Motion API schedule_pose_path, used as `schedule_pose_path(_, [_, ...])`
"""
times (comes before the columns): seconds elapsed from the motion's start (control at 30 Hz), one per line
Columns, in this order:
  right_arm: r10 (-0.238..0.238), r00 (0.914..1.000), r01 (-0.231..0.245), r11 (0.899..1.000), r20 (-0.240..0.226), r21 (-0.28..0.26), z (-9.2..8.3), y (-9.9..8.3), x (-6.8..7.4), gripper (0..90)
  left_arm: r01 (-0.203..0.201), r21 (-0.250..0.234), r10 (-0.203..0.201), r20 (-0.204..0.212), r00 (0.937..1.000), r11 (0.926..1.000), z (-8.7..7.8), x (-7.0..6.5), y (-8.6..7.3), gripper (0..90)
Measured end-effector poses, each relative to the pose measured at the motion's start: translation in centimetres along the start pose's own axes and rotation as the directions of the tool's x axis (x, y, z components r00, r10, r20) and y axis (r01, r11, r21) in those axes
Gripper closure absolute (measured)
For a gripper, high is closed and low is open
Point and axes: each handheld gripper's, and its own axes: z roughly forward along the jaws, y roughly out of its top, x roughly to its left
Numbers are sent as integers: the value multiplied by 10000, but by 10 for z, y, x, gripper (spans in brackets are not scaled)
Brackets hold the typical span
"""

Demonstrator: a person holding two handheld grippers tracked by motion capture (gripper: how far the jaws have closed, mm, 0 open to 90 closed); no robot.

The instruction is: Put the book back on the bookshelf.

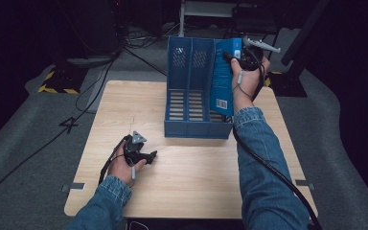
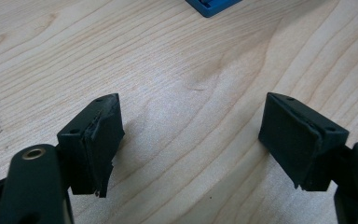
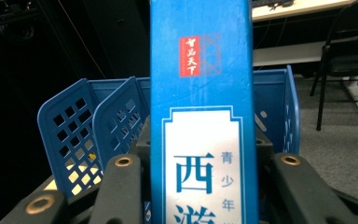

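Fingers (image 3: 121, 186) of our right gripper (image 1: 242, 57), at the upper right of the high view: closed on the spine of a blue book (image 3: 200, 116), which stands upright between them. Left gripper (image 2: 191, 144), lower left of the high view: jaws spread wide, holding nothing, low over the wooden table (image 2: 177, 60). Book (image 1: 224, 76): held above the right-hand end of the blue three-slot file rack (image 1: 189, 91) at the upper centre of the high view, barcode end down. Step in hand, as we judge it: filing the book into the rack's rightmost slot. Next move calls for keeping the book upright, lining its lower edge with the slot, then lowering before release.
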Motion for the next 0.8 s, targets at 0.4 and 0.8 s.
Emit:
schedule_pose_path(0.4, [-434, 9988, 436, 9990, 215, -68, 20, -50, 1, 600, -33, 30, 33, 39, 10000, 10000, 0, 0, 0, 214])
schedule_pose_path(0.8, [-906, 9948, 806, 9797, 467, 1835, 22, -25, 6, 569, -81, 10, 81, 24, 10000, 10000, 0, 0, 0, 210])
